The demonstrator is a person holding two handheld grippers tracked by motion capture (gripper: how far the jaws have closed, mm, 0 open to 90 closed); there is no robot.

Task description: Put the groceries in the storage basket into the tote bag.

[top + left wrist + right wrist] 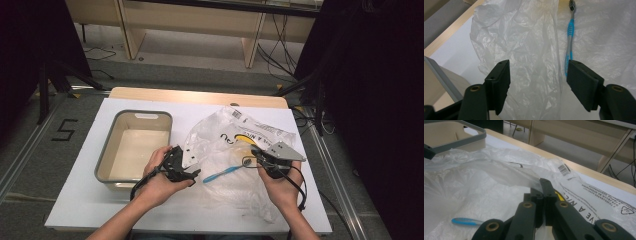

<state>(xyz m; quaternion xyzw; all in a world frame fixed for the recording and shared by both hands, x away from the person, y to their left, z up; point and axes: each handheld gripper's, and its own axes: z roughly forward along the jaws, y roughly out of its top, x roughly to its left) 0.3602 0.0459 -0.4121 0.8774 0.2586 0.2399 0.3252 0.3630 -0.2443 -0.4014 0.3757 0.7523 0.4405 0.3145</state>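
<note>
A crumpled clear plastic bag (235, 145) with black print lies on the white table. A blue toothbrush (222, 173) rests at the bag's near side; I cannot tell whether it is inside or on top. My left gripper (192, 171) stands open at the bag's left edge. In the left gripper view (539, 75) the bag's film (524, 50) runs between the jaws, and the toothbrush (570, 42) reaches past the right one. My right gripper (256, 154) is shut on a fold of the bag. In the right gripper view (545, 188) the film (499, 170) stretches away from its tip, with the toothbrush handle (466, 221) lower left.
A beige tub with a grey rim (107, 145) stands empty at the table's left, close to my left hand; its rim (461, 141) also appears in the right gripper view. White table surface (100, 200) runs along the front. Wooden furniture and cables lie beyond the table.
</note>
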